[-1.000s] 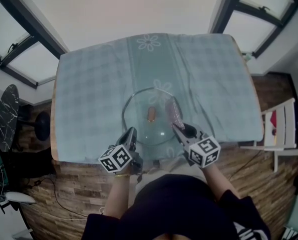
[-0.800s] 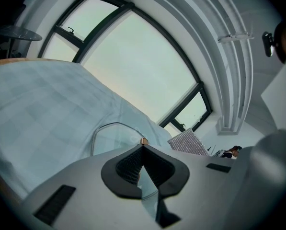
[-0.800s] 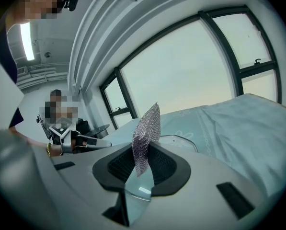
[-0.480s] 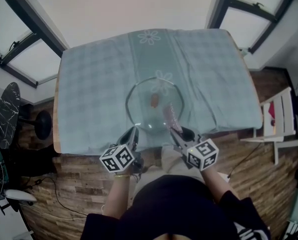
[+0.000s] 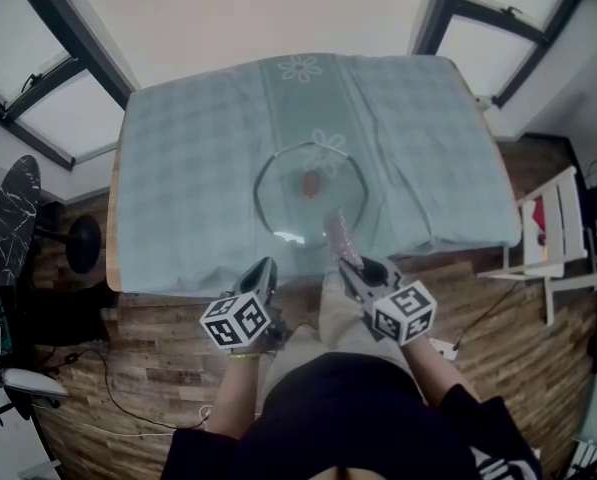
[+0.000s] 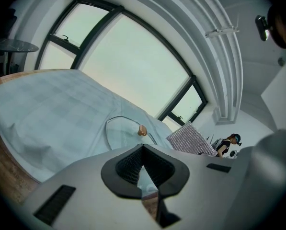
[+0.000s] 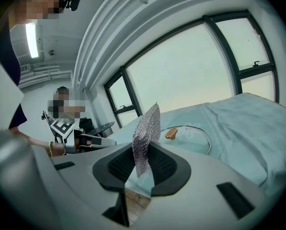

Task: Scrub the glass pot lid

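Observation:
The round glass pot lid (image 5: 308,200) with its brown knob (image 5: 309,183) lies flat on the light blue tablecloth (image 5: 178,188), near the table's front edge. My right gripper (image 5: 350,264) is shut on a silvery mesh scrub pad (image 5: 339,232), which sticks up from the jaws (image 7: 147,127) just short of the lid's near rim (image 7: 200,137). My left gripper (image 5: 266,268) hangs shut and empty at the table's edge, left of the pad. The left gripper view shows its closed pads (image 6: 133,164), with the lid (image 6: 120,129) and the pad (image 6: 191,139) beyond.
The cloth-covered table (image 5: 113,278) ends at a wooden rim close to both grippers. A white chair (image 5: 563,238) stands at the right, a dark round stool (image 5: 13,230) at the left. Wooden floor (image 5: 158,368) lies below. Another person (image 6: 227,145) is far off.
Both grippers have drawn back towards me. The pad has come off the lid's right side to just short of its near rim. The lid has stayed put.

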`<state>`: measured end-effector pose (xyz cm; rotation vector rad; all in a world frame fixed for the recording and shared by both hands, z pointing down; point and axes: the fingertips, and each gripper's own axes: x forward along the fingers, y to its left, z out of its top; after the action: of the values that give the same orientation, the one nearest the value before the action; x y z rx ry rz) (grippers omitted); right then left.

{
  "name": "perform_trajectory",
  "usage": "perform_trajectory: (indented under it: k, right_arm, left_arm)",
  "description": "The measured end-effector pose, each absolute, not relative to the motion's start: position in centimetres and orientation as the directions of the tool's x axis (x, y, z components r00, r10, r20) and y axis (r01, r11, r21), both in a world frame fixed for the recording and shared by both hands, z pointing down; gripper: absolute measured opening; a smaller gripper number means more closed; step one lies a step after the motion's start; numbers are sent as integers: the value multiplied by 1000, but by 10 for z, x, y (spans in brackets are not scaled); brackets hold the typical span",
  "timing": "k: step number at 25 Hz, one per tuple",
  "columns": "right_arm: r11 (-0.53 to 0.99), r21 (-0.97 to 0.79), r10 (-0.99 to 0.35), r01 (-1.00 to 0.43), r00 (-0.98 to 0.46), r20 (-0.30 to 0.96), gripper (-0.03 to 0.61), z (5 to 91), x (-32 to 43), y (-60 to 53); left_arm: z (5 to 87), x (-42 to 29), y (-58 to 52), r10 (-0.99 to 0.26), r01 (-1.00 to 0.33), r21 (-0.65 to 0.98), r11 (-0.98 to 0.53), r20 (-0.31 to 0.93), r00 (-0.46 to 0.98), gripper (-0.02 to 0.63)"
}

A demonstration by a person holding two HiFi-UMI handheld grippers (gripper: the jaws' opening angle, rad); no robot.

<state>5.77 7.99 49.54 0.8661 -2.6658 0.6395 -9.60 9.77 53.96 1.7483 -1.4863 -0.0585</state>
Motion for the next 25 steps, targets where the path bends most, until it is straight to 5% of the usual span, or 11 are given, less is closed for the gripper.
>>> perform_trajectory:
  k: [25]
  right_arm:
    - [731,-332,-469,-596,-792,389,77,503,40,159]
  left_arm:
    - [540,-86,176,-816,-869,495,-11,498,293,3]
